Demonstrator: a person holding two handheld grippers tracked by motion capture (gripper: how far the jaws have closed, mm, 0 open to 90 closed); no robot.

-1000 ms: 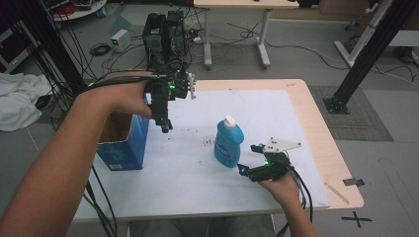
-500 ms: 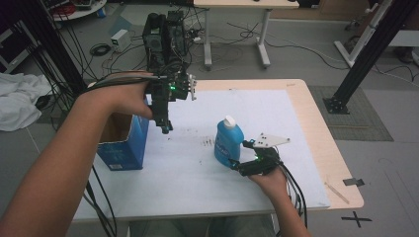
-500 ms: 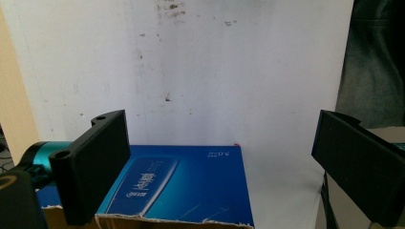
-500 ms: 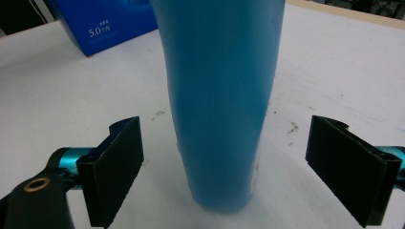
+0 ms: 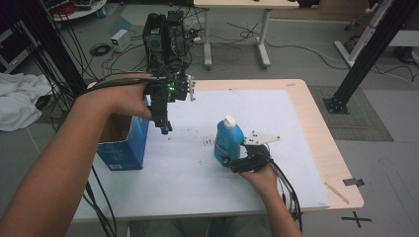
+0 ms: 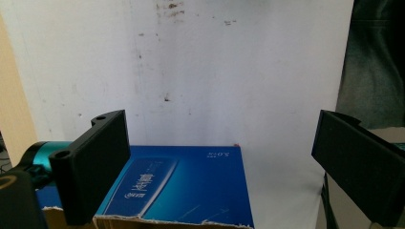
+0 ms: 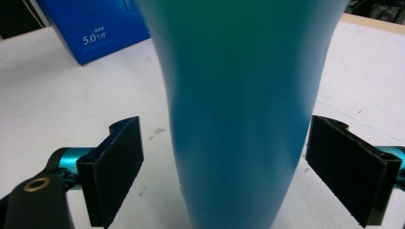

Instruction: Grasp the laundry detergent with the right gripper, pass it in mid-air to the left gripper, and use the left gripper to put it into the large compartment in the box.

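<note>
On the desk point(image 5: 296, 123) in the high view, the right gripper point(image 5: 236, 163) has slid up to the upright blue bottle point(image 5: 228, 143), so a grasp seems near. In the left gripper view, its fingers point(image 6: 93, 167) spread above the blue box point(image 6: 181, 183). In the right gripper view, spread fingers point(image 7: 117, 167) flank the smooth bottle point(image 7: 239, 105), not touching.

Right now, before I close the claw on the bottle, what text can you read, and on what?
"5.0" followed by small characters I cannot make out: white print on the blue box.
More white print on the box's side: upside down and too blurred to read.
Blue bottle: no readable label.
</note>
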